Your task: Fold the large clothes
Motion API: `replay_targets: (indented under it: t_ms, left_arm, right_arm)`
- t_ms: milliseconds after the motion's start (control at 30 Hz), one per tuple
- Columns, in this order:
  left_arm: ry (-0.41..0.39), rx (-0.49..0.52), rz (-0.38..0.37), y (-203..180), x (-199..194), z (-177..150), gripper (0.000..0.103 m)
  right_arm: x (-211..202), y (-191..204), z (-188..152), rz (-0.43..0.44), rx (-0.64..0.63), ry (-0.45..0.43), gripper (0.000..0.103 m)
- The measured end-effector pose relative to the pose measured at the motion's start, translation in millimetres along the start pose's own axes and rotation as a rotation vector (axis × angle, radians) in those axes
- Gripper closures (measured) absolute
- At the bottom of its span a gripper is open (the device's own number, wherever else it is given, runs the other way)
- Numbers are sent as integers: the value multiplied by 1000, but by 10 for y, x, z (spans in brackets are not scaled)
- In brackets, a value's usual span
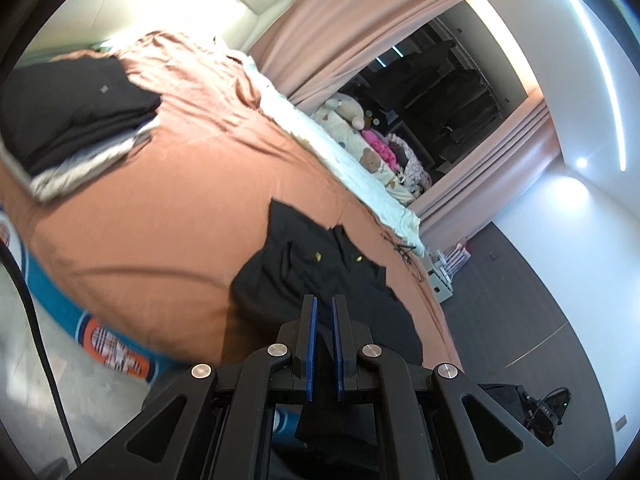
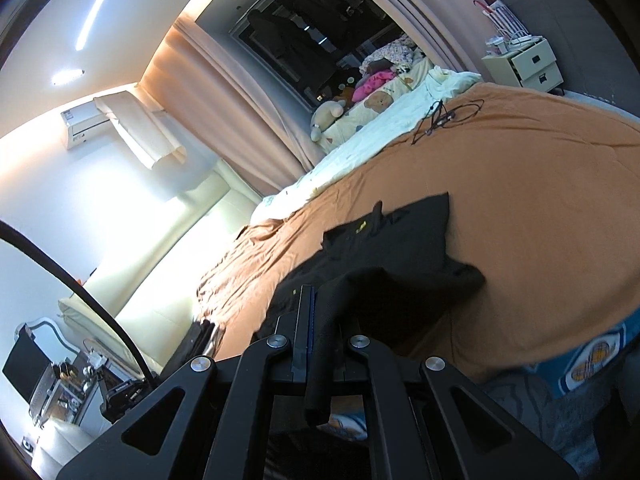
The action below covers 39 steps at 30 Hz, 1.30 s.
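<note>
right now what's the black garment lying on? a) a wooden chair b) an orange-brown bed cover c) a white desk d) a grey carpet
b: the black garment is spread on the orange-brown bed cover, while both the left gripper and the right gripper pinch its near edge.

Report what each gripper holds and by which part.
Both grip the black garment at its near edge: left gripper and right gripper, fabric bunched between its fingers.
</note>
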<state>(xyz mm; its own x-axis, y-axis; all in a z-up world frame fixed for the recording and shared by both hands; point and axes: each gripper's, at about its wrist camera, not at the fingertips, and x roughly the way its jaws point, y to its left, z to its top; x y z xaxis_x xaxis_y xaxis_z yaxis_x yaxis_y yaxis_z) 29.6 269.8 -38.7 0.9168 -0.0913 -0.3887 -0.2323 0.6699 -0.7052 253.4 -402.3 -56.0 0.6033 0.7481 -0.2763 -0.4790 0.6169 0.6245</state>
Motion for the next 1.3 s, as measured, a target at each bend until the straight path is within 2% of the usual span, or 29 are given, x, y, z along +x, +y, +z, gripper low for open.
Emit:
replay_targets:
  t_ms: [400,700,967,1300]
  left_arm:
    - [-34,119,4,-750,624,992,96]
    - [-30,169,37,-1041,1287,1529,96]
    - [2,193,90,-1060,2005,1799,96]
    - [68,165,162,-718,3021,2044,95]
  right_arm:
    - [774,-197,693,-2,-8,-40,103]
    - [1294,-347,1014,-10,28,-28,103]
    - [1834,-412,1258,-46,42,3,103]
    - [2521,-521,1514,-118,74,71,103]
